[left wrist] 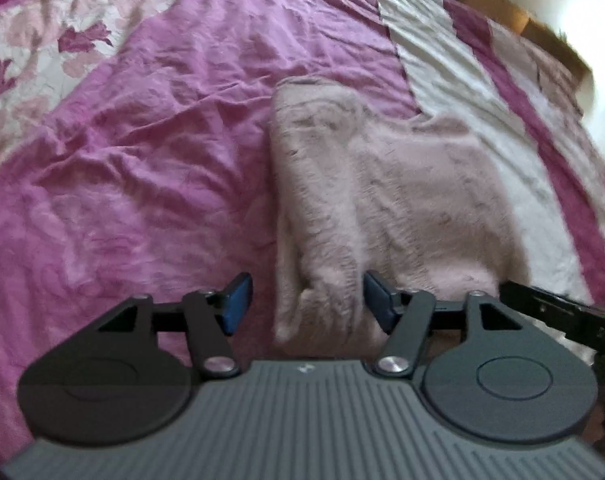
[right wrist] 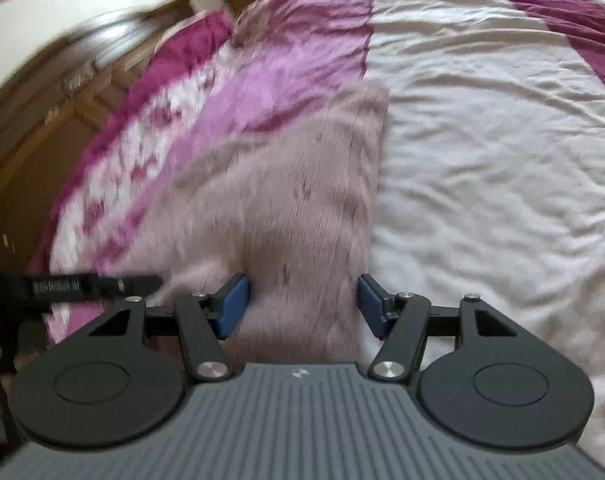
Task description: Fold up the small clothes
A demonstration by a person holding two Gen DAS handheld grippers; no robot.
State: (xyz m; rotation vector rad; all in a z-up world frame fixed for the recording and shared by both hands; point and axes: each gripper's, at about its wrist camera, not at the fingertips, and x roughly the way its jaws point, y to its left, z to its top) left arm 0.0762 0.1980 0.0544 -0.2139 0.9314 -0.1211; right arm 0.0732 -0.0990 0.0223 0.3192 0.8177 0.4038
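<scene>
Where the bedspread [left wrist: 142,152] shows its pink and cream panels, one folded pale pink knit garment [left wrist: 382,200] lies flat, straddling the seam between the pink stripe and the cream stripe. Left gripper [left wrist: 302,304]: jaws spread, blue pads [left wrist: 234,304] clear of the cloth on the outer side; the garment's near left edge rises as a rumpled ridge between them, not pinched. Right gripper [right wrist: 302,304]: jaws spread, the garment's near right edge lying between the pads [right wrist: 234,304], whether these touch the knit cannot be told through the blur. Each gripper's black body shows at the other view's edge; wooden furniture [right wrist: 42,120] beyond the bed
</scene>
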